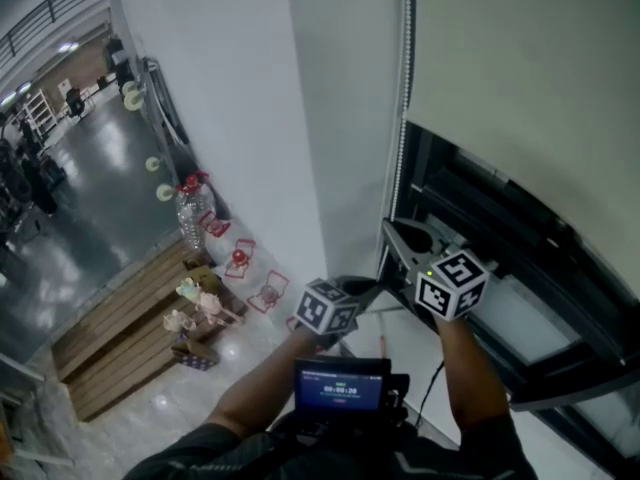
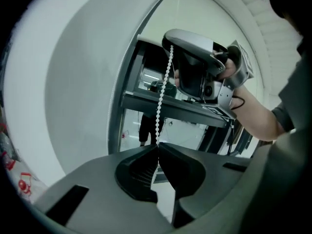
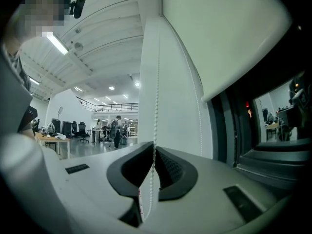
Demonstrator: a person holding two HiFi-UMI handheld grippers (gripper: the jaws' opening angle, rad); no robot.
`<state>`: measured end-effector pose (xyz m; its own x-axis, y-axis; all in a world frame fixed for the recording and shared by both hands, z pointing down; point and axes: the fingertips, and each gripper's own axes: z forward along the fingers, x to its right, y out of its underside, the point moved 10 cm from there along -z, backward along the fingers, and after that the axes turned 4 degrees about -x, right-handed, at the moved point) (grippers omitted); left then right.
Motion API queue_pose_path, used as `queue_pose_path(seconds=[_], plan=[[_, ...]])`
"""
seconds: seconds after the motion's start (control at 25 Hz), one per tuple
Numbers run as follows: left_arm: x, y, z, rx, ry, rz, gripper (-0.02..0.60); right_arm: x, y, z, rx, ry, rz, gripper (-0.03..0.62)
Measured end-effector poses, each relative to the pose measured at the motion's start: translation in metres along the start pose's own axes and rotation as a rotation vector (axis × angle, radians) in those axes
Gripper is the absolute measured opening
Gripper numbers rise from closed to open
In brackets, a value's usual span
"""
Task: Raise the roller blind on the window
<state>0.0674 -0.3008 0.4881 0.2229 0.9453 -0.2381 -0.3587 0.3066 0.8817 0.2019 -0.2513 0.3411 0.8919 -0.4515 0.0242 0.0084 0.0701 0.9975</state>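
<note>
The left gripper (image 2: 157, 149) has its dark ribbed jaws pressed together on the thin white beaded pull chain (image 2: 161, 101). The right gripper (image 3: 153, 147) is clamped on the same strand higher up, so a short taut length runs between the two. The pale, matte fabric roller blind (image 1: 520, 58) hangs to the right of both grippers. Its straight bottom edge sits partway down the dark metal window frame (image 1: 500, 228), with glass showing beneath, so the lift looks only partly done. The likeliest trouble is slip: the beads are small, round and smooth, and a pull could let them ratchet through the pads without turning the roller. A pull angled away from the smooth white wall pillar (image 1: 230, 118) on the left, rather than straight down, might drag the chain off its sprocket at the top, which no view shows. A second strand hangs just right of the held one in the right gripper view. Gripping that one on the next reach would probably lower the blind instead. If both grippers let go together, the fabric's weight could let it creep back down.
</note>
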Motion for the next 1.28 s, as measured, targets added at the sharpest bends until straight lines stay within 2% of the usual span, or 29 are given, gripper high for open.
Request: queue_pose_path(seconds=[0.08, 0.2, 0.44, 0.56, 0.68, 0.8, 1.12, 1.28], plan=[[-0.006, -0.009, -0.016, 0.023, -0.041, -0.001, 0.023, 0.002, 0.002, -0.001, 0.002, 0.007, 0.011, 0.012], [-0.011, -0.035, -0.048, 0.134, -0.058, -0.010, 0.054, 0.002, 0.004, 0.001, 0.002, 0.008, 0.015, 0.012], [0.019, -0.126, -0.101, 0.349, -0.060, 0.129, 0.067, -0.002, 0.005, 0.002, 0.007, -0.010, 0.014, 0.014], [0.036, -0.172, -0.111, 0.418, -0.052, 0.201, 0.067, -0.004, 0.005, 0.004, 0.008, -0.019, 0.011, 0.014], [0.040, -0.204, -0.108, 0.446, -0.091, 0.225, 0.067, -0.006, 0.005, 0.003, 0.015, -0.018, 0.012, 0.012], [0.041, -0.219, -0.100, 0.438, -0.118, 0.234, 0.068, -0.007, 0.006, 0.001, 0.023, -0.013, 0.014, 0.012], [0.046, -0.227, -0.096, 0.470, -0.075, 0.255, 0.077, 0.001, 0.005, -0.009, 0.026, 0.026, 0.028, 0.012], [0.052, -0.237, -0.093, 0.472, -0.034, 0.293, 0.077, -0.002, 0.004, -0.008, 0.021, 0.020, 0.024, 0.014]])
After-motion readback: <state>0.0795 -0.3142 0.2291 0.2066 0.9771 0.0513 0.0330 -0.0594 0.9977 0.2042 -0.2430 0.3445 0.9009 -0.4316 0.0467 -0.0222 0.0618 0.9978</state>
